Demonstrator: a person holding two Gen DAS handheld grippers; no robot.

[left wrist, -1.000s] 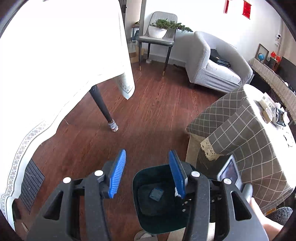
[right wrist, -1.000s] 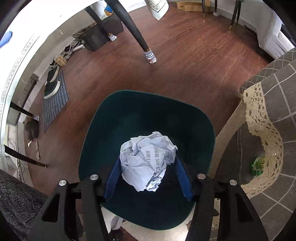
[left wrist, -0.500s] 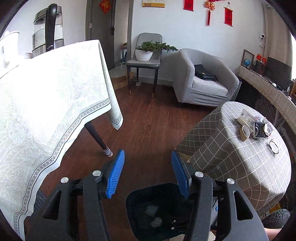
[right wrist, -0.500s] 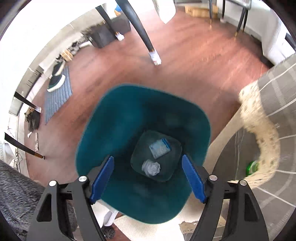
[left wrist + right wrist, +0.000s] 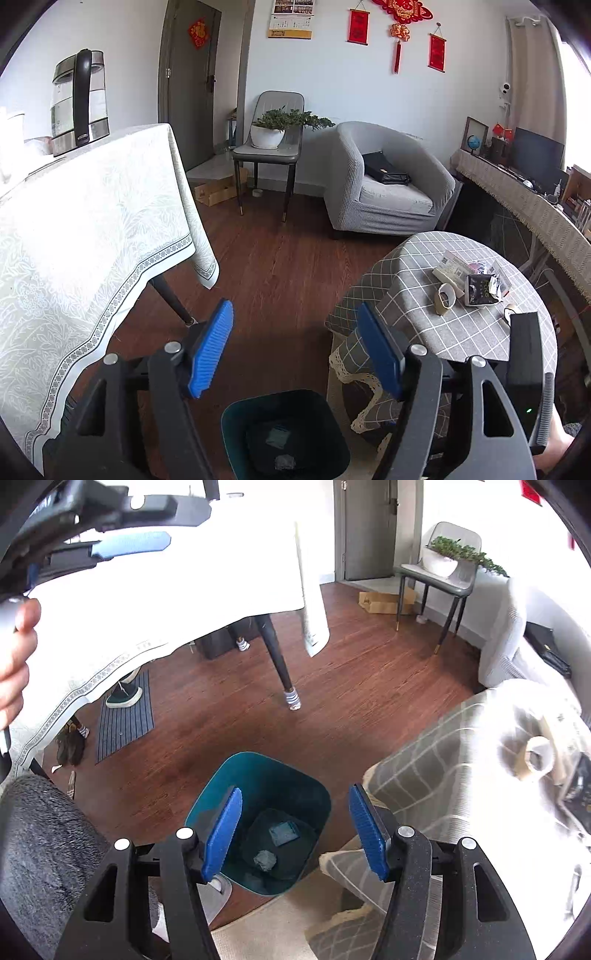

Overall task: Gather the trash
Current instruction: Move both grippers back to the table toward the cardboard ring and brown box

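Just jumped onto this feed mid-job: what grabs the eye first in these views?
The teal trash bin on the wood floor, directly below the open right gripper, with a crumpled paper ball and a small blue packet at its bottom. To its right, the round checked table holds a tape roll and a dark wrapper. The left gripper is open too.

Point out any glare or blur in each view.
Left wrist: sharp overall, with glare only at the window edge. Right wrist: the white tablecloth is blown out, and the round table is smeared by blur and glare; the bin stays sharp.
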